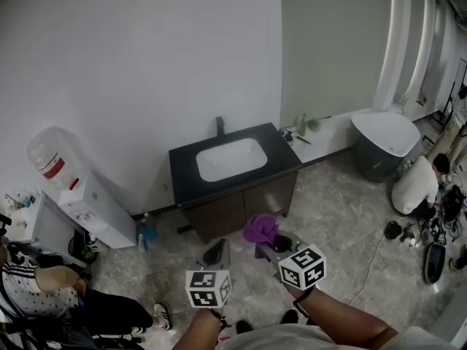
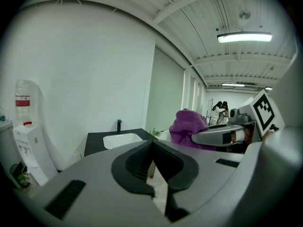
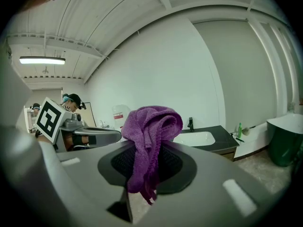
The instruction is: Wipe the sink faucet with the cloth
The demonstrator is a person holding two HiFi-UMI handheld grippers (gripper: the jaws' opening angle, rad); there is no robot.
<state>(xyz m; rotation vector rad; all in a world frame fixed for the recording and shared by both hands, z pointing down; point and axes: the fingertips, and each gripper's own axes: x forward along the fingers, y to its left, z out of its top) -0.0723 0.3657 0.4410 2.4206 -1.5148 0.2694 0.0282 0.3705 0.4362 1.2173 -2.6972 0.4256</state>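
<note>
A black faucet [image 1: 220, 126] stands at the back of a white basin [image 1: 230, 158] set in a black vanity top [image 1: 277, 148], well ahead of both grippers. My right gripper [image 1: 271, 245] is shut on a purple cloth [image 1: 260, 228], which bunches above its jaws and hangs between them [image 3: 149, 141]. My left gripper [image 1: 215, 253] is shut with nothing in it; its jaws meet at the tips [image 2: 152, 151]. From the left gripper view the cloth [image 2: 187, 126] shows to the right and the faucet [image 2: 119, 125] far off. In the right gripper view the faucet [image 3: 190, 124] is also distant.
A water dispenser [image 1: 84, 199] with a bottle stands left of the vanity. A dark round tub [image 1: 383, 144] sits at the right on a white ledge [image 1: 328, 133] with small bottles. One person crouches at the far right [image 1: 419, 187], another sits at lower left [image 1: 51, 290].
</note>
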